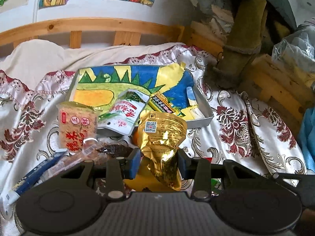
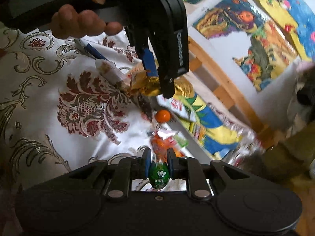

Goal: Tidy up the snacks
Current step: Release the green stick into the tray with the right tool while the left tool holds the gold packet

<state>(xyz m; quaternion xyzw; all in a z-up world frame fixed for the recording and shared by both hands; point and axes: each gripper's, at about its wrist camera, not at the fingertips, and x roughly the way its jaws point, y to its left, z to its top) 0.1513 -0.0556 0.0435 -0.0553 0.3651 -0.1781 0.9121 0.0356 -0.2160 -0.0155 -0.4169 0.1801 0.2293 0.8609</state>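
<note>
My left gripper (image 1: 159,162) is shut on a crinkled gold foil snack packet (image 1: 163,137), held above the patterned cloth in front of the grey tray (image 1: 204,118). In the tray, which is lined with a bright drawing, lie a white-green packet (image 1: 126,114) and a small dark packet (image 1: 163,103). A tan square snack pack (image 1: 75,125) stands left of the tray. My right gripper (image 2: 159,162) is shut on a small green wrapped candy (image 2: 159,175). The right wrist view also shows the left gripper (image 2: 157,76) from the side with the gold foil packet (image 2: 149,84), and an orange ball (image 2: 163,116) by the tray's edge.
Loose snacks lie on the cloth: a blue-white stick pack (image 1: 33,177), a clear wrapped bar (image 1: 86,153), an orange-green wrapper (image 2: 169,139). A wooden bed rail (image 1: 94,27) runs behind, a boot (image 1: 236,59) stands at the right. A hand (image 2: 82,23) holds the left gripper.
</note>
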